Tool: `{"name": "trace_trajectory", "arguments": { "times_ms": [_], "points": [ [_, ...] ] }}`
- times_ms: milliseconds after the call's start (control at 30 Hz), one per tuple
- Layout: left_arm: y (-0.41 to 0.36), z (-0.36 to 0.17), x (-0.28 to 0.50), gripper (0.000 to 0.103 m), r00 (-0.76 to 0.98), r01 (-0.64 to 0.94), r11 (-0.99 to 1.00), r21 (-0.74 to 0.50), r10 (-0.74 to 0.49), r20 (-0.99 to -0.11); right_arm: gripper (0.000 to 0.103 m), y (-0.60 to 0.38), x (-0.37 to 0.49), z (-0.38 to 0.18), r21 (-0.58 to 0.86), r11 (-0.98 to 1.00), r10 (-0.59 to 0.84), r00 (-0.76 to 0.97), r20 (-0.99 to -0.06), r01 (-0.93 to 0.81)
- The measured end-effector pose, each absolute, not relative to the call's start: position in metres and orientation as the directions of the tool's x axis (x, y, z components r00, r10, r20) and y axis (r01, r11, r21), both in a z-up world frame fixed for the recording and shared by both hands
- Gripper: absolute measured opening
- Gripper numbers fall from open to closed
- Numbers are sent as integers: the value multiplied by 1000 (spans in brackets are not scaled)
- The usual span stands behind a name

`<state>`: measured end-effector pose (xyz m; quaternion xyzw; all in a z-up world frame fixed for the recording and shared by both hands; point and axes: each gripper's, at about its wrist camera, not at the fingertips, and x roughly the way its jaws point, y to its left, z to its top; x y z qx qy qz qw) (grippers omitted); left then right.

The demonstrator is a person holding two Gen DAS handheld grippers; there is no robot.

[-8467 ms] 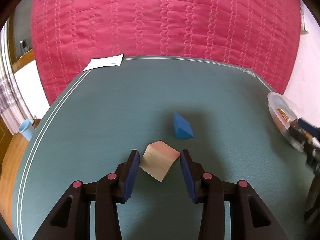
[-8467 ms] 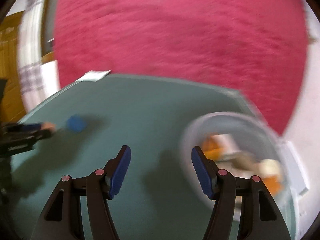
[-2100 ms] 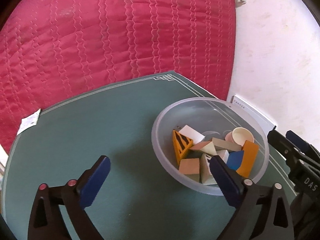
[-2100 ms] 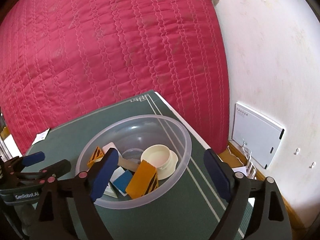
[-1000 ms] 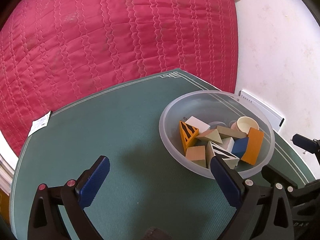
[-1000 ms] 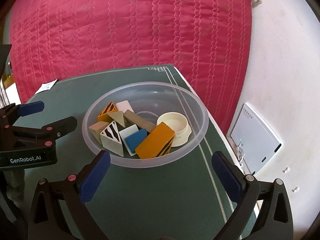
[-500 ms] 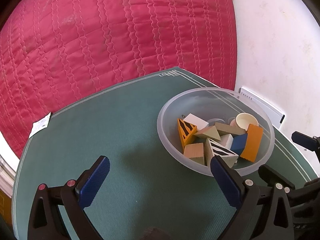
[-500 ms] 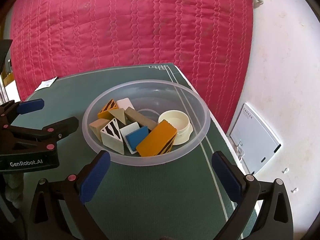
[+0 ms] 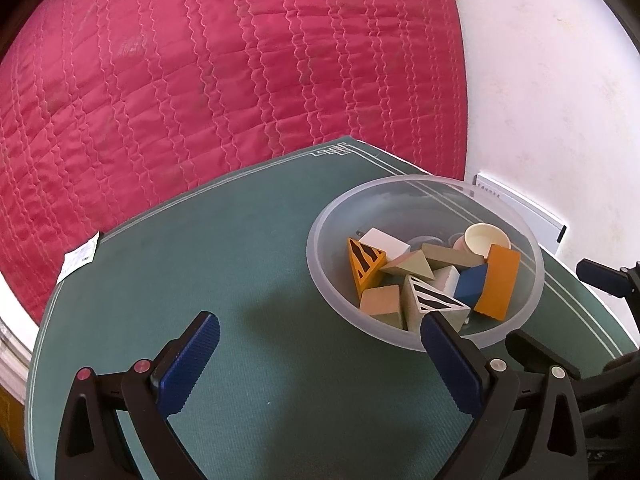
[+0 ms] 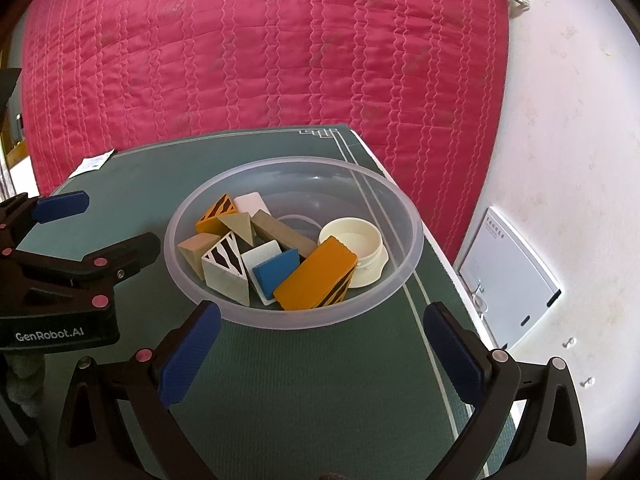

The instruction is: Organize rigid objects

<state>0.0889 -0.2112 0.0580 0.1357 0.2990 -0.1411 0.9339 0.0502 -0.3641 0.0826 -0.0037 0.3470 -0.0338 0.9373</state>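
A clear plastic bowl (image 9: 320, 264) (image 10: 412, 240) stands on the green table mat near its right edge. It holds several blocks: an orange striped slab (image 10: 316, 276), a blue wedge (image 10: 276, 270), a plain wooden cube (image 9: 382, 304), a white striped triangle (image 9: 434, 302), and a cream round lid (image 10: 354, 246). My left gripper (image 9: 320, 344) is open and empty, just left of the bowl. My right gripper (image 10: 322, 330) is open and empty, just in front of the bowl. The left gripper also shows in the right wrist view (image 10: 108, 228).
A red quilted cover (image 9: 224, 72) hangs behind the table. A white paper slip (image 9: 78, 258) lies at the mat's far left corner. A white wall (image 10: 568, 128) with a white panel (image 10: 516, 268) is close on the right, past the table edge.
Earlier my left gripper straddled a wooden cube near a blue wedge on the mat; both now lie in the bowl. Over the last second both grippers shifted only slightly, staying open.
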Motion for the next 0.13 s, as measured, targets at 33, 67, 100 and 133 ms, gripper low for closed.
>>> {"name": "trace_trajectory", "arguments": {
  "times_ms": [33,67,100,133],
  "points": [
    [-211,58,89,102,781,345,923,170,-182,-597,102,-364,50,82,-30,998,-66,757,-650,61],
    [-211,58,89,102,781,346,923,170,-183,-597,102,-364,50,83,-30,998,-65,757,-650,60],
    [-211,58,89,102,780,346,923,171,-182,-598,102,-364,50,82,-30,998,-66,756,-651,62],
    [-211,58,89,102,780,343,924,171,-179,-599,102,-364,51,82,-30,998,-67,756,-652,63]
  ]
}}
